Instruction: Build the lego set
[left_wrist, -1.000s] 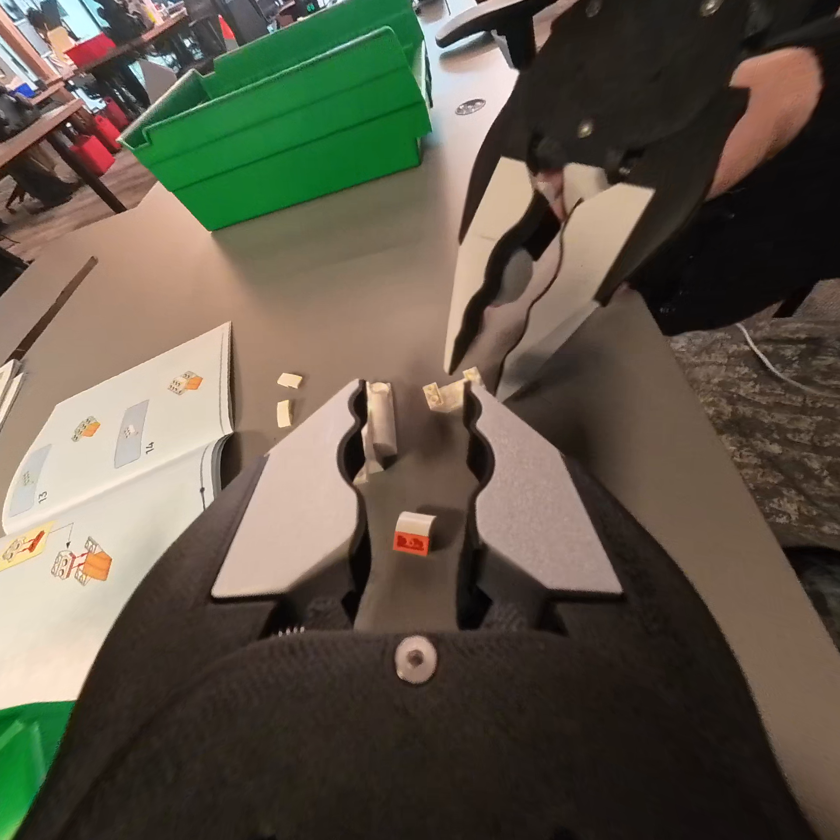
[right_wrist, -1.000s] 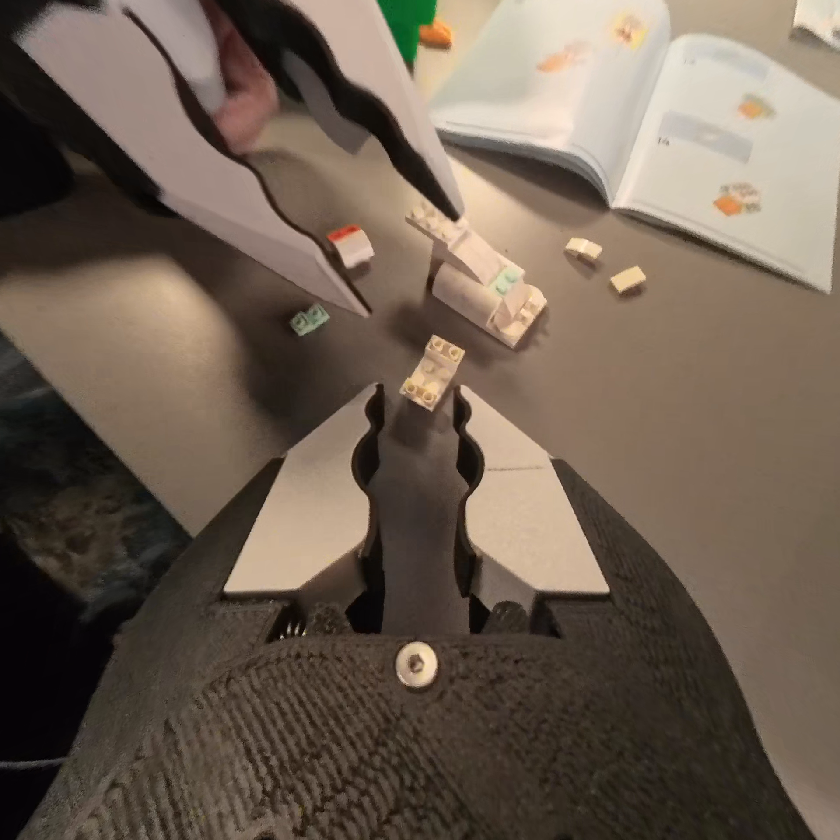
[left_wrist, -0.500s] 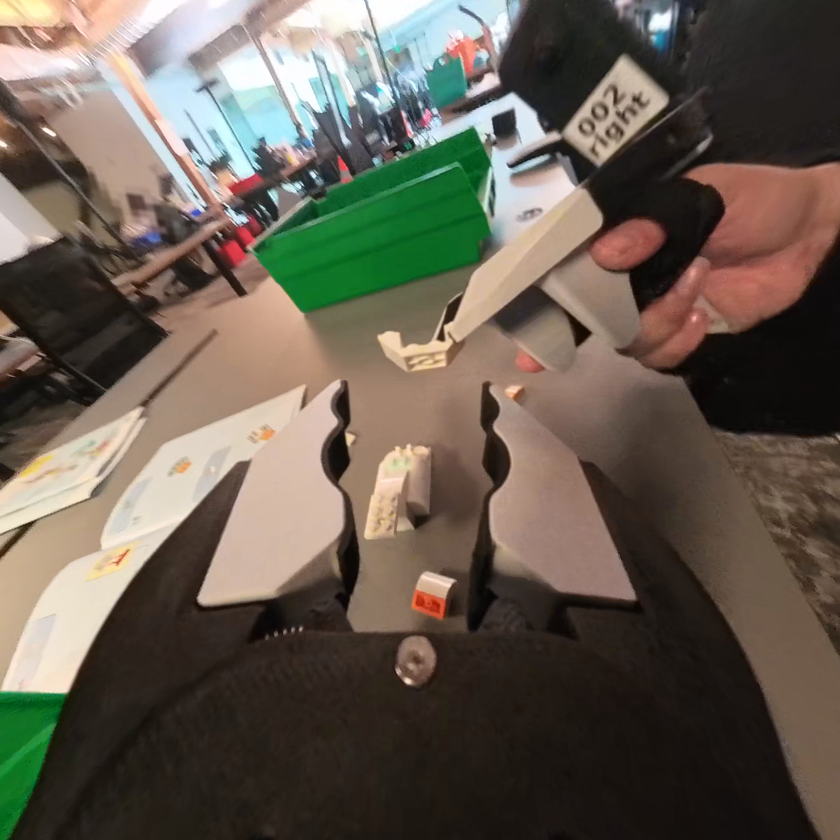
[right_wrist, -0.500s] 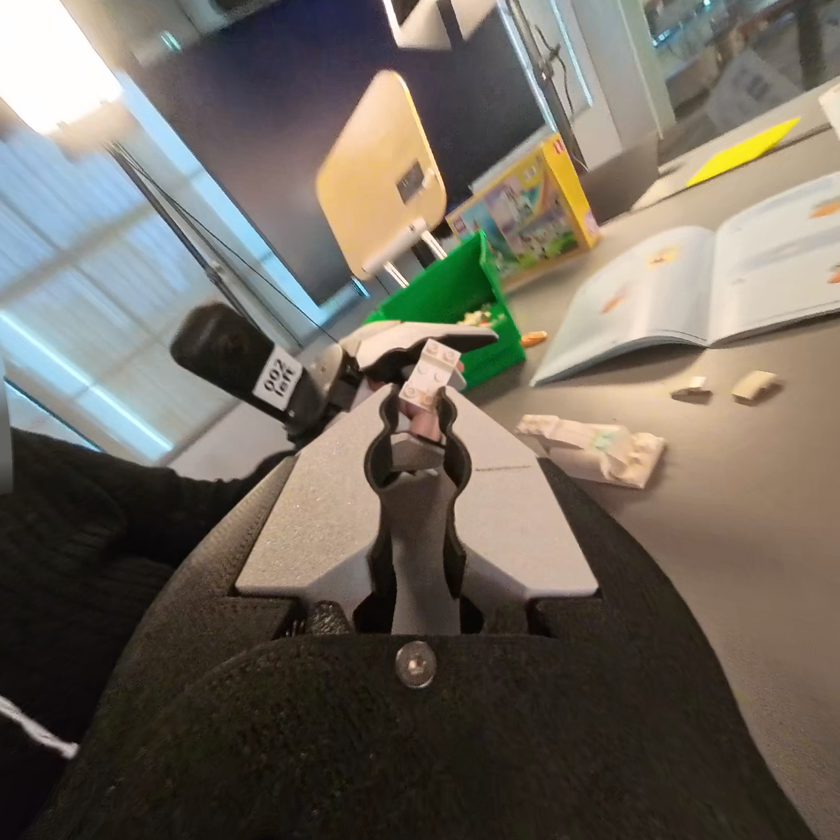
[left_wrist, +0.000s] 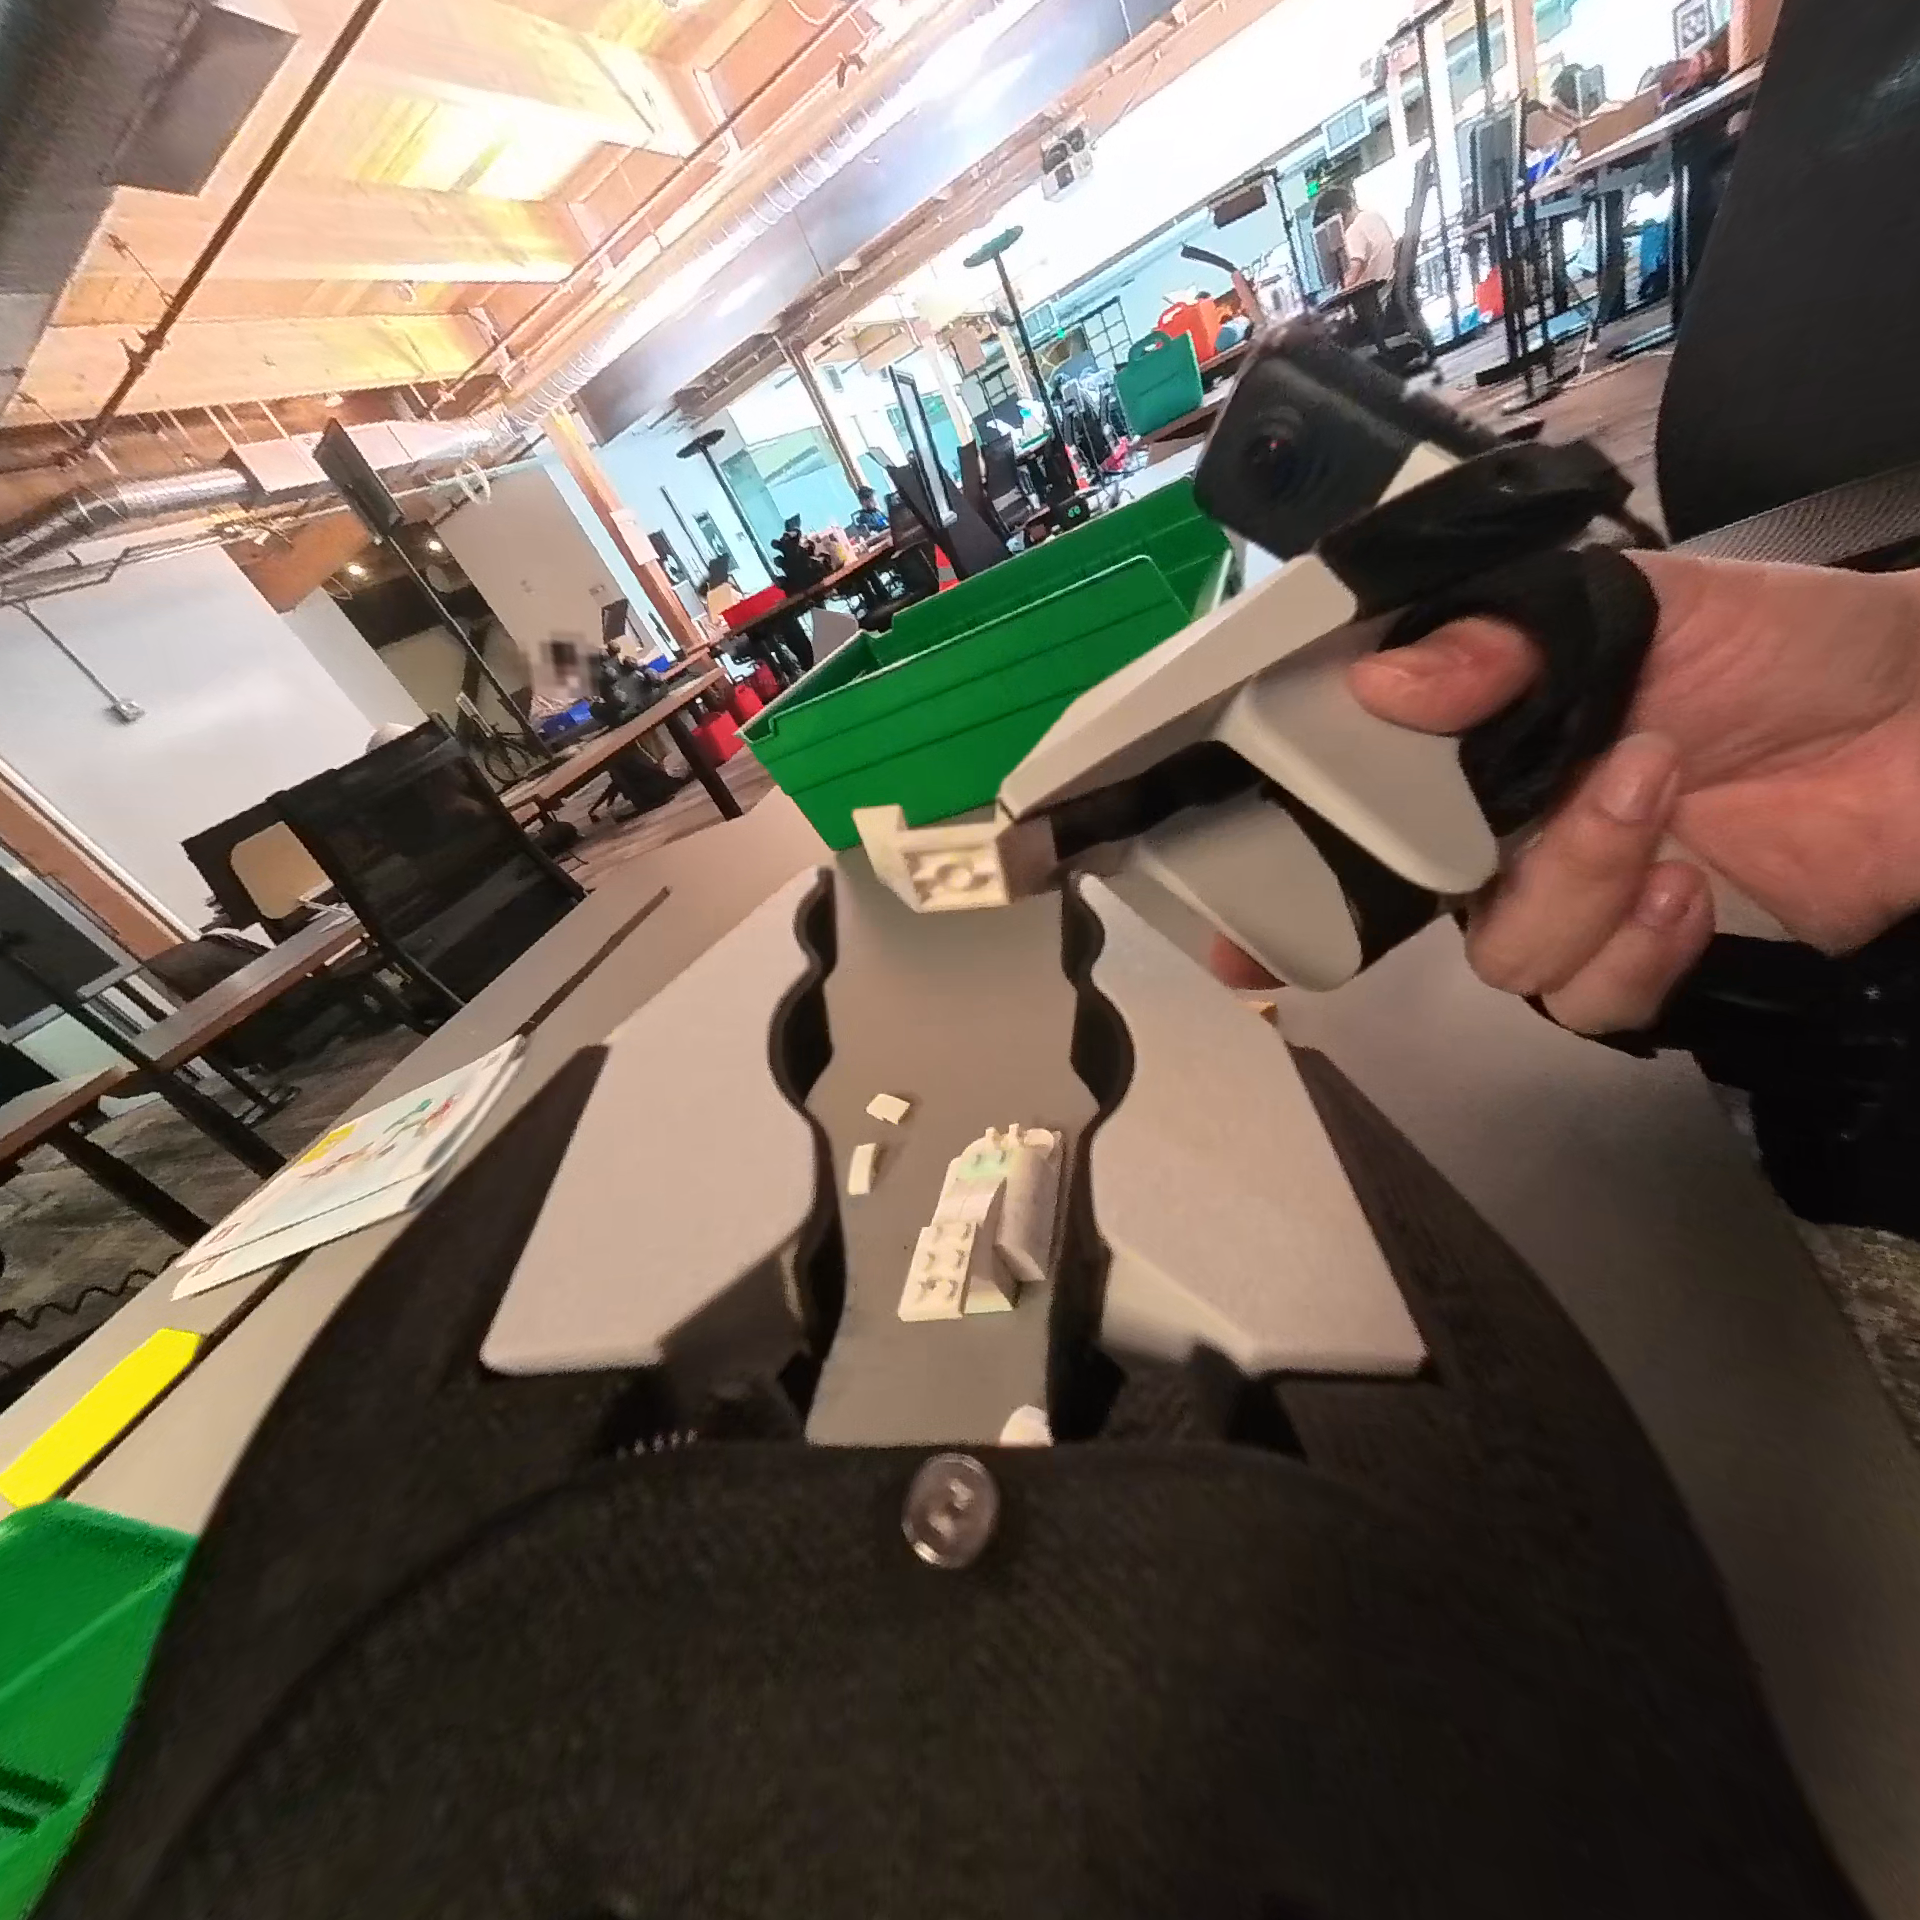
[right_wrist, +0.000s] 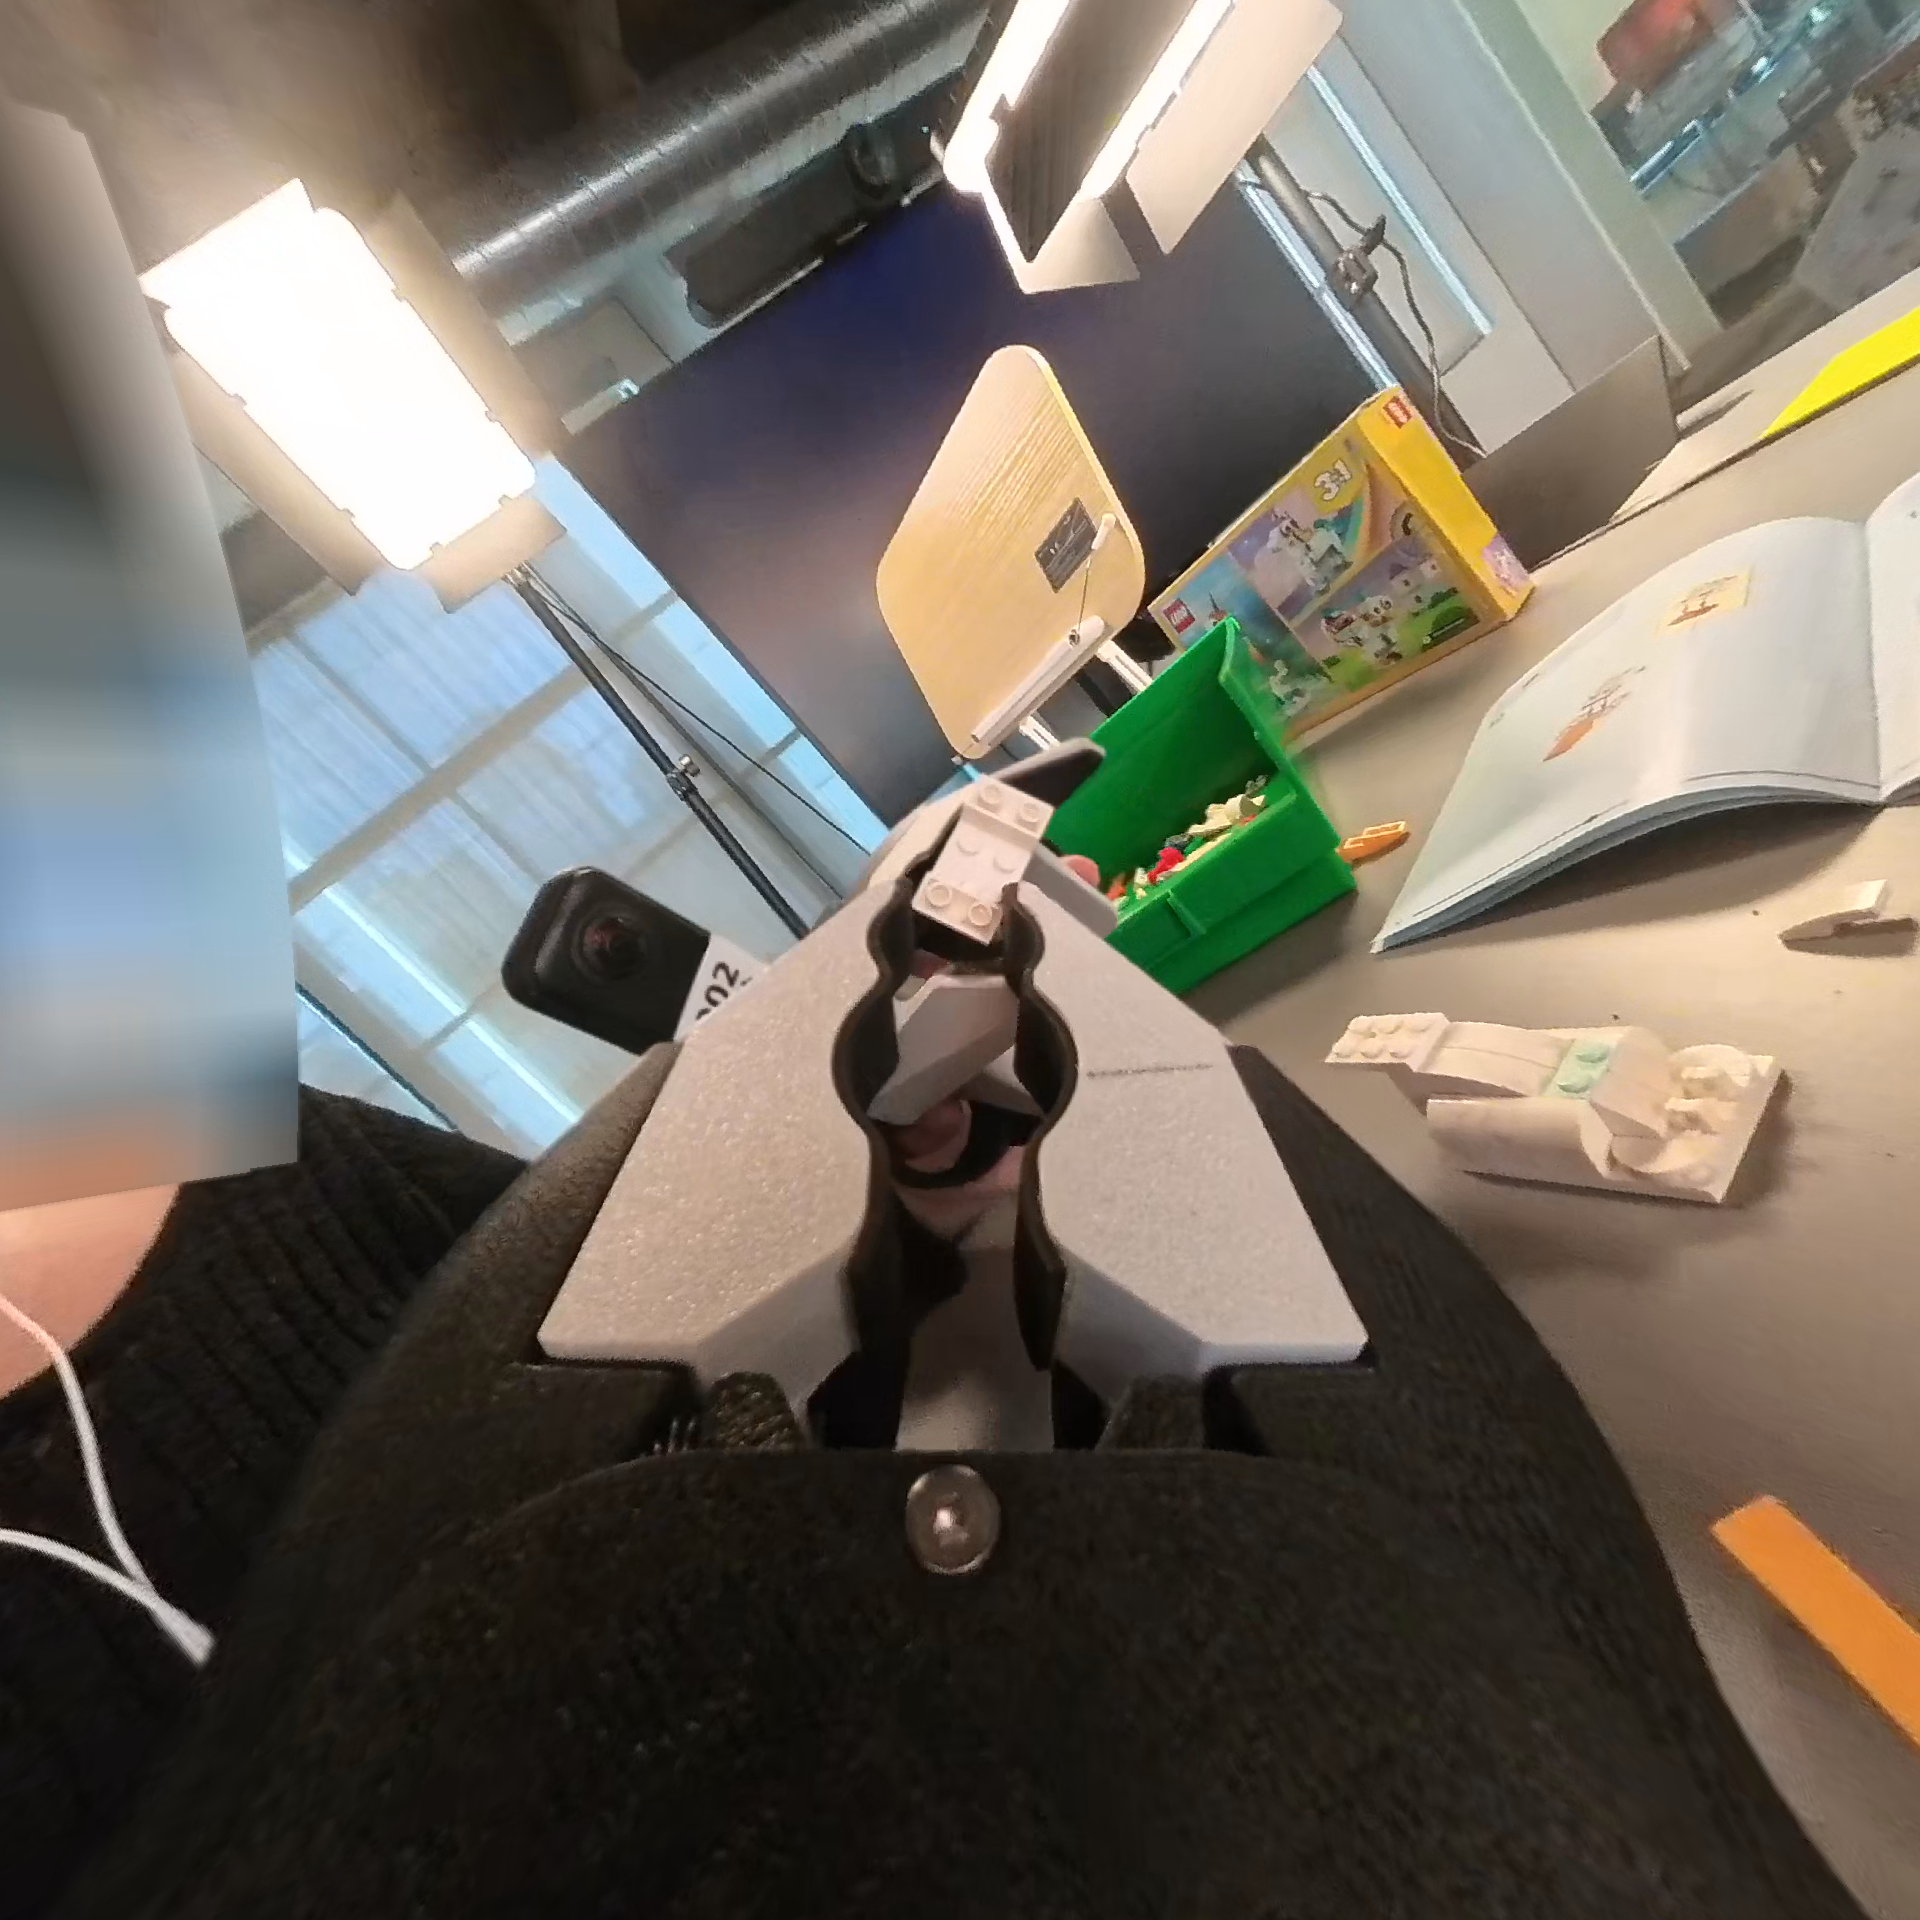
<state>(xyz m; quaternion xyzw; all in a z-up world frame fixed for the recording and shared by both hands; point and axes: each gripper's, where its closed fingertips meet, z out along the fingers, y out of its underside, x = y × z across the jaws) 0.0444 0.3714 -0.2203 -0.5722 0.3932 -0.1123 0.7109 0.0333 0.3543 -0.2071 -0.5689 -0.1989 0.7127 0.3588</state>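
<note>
My right gripper (right_wrist: 966, 899) is shut on a small white studded lego piece (right_wrist: 977, 857) and holds it in the air. In the left wrist view the right gripper (left_wrist: 1023, 842) holds this piece (left_wrist: 920, 868) just above and between my left fingertips. My left gripper (left_wrist: 945, 920) is open and empty, raised over the table. The white lego assembly (left_wrist: 987, 1226) lies on the grey table between the left fingers' lines. It also shows in the right wrist view (right_wrist: 1548, 1112). Two small white pieces (left_wrist: 873, 1138) lie beside it.
A green bin (left_wrist: 987, 696) stands at the table's far side. A second green bin with loose pieces (right_wrist: 1205, 831), the lego box (right_wrist: 1351, 582) and an open instruction booklet (right_wrist: 1662, 707) are to the side. An orange piece (right_wrist: 1371, 836) lies by that bin. Left and right tips are no more than a few centimetres apart.
My right gripper closed on the white piece on the table and lifted it. Both grippers tilted up from the table, and the left jaws opened wider, away from the assembly.
</note>
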